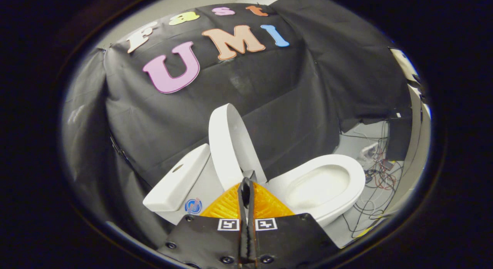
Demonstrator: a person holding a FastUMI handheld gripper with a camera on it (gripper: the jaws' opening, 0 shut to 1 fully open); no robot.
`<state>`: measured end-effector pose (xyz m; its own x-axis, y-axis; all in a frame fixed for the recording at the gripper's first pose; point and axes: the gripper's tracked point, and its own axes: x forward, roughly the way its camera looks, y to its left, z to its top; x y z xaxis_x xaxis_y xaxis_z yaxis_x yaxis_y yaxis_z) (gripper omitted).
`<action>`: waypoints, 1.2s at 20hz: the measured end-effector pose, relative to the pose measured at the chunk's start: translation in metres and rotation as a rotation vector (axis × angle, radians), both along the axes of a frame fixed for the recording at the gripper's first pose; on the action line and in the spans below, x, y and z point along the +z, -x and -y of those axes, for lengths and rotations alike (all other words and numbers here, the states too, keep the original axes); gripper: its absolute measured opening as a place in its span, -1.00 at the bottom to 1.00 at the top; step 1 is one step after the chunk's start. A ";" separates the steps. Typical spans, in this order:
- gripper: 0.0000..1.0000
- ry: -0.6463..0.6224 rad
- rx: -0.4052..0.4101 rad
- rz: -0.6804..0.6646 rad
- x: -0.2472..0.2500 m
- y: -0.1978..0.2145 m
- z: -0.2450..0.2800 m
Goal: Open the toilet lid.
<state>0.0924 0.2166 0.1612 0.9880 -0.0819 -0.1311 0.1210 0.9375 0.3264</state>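
Note:
A white toilet stands ahead of me, seen tilted. Its lid [225, 145] is raised upright, leaning back toward the white tank [177, 180]. The seat and open bowl [327, 184] lie to the right of the lid. My gripper [246, 184] has orange fingers [265, 205] pressed together with no gap, and their black tips sit just in front of the lid's lower edge near the hinge. Nothing is held between them.
Black cloth walls rise behind and left of the toilet. Loose cables and small electronics [379, 174] lie on the floor beyond the bowl, right of it. A round blue sticker [193, 206] marks the tank's side.

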 end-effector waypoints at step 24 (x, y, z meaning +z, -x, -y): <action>-0.97 0.340 0.104 -0.011 -0.011 -0.012 -0.080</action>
